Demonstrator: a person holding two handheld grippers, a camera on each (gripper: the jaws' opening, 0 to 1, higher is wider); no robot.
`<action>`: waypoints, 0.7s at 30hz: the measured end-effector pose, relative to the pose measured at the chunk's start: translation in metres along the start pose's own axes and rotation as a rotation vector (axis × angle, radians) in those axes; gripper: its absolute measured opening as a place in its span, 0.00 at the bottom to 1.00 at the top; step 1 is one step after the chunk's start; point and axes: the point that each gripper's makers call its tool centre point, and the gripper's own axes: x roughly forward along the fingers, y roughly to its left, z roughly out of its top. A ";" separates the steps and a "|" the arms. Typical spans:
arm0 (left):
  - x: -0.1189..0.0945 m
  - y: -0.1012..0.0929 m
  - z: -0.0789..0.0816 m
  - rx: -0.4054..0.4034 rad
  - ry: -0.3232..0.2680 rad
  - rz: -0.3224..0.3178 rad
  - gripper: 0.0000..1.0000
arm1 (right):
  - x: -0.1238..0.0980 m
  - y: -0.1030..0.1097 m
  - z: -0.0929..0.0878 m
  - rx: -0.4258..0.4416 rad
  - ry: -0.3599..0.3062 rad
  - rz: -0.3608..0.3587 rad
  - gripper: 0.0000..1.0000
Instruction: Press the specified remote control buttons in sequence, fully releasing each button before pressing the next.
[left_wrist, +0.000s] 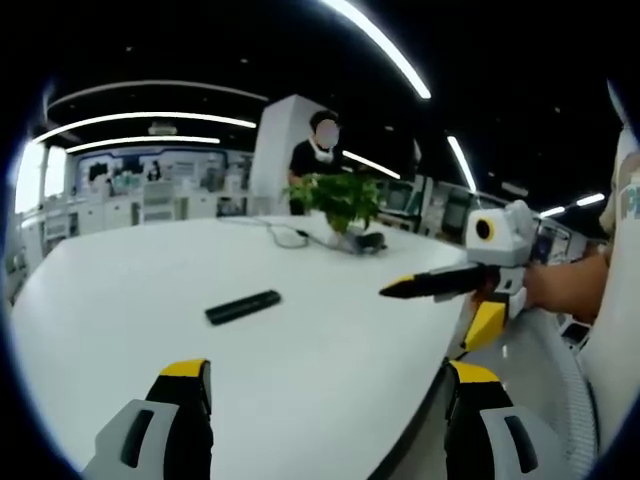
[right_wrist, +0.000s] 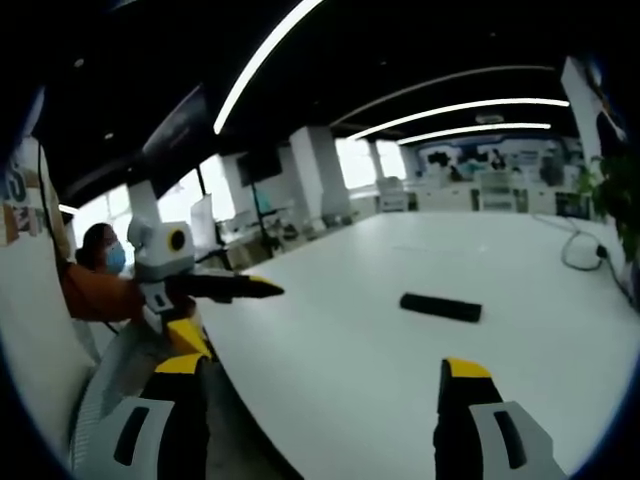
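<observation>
A: What is the largest thing shown?

B: A broad white oval table (left_wrist: 300, 340), bare over most of its top. Behind it stands a white square pillar (left_wrist: 280, 150), with a person (left_wrist: 318, 150) beside it.

A: And on the table?

B: At the far edge, a leafy green potted plant (left_wrist: 345, 200) and a thin grey looped cable (left_wrist: 285, 235). Near the middle lies the slim black bar-shaped remote control (left_wrist: 243, 306), flat, well apart from plant and cable, nothing lying across it.

A: The grippers?

B: The left gripper (left_wrist: 325, 385), yellow-tipped, hangs over the near edge, jaws wide apart, holding nothing. The right gripper (right_wrist: 325, 380) is likewise spread wide and empty, remote ahead of it. Neither touches the remote.
</observation>
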 end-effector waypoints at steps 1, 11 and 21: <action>0.000 0.000 0.000 0.000 0.001 -0.002 1.00 | 0.000 0.000 0.001 -0.002 -0.001 0.002 0.94; 0.005 0.002 0.013 0.001 -0.019 -0.014 0.99 | -0.003 -0.002 0.013 0.005 -0.029 0.007 0.94; 0.007 0.008 0.028 0.028 -0.032 -0.023 0.99 | -0.006 -0.007 0.035 -0.018 -0.063 0.006 0.94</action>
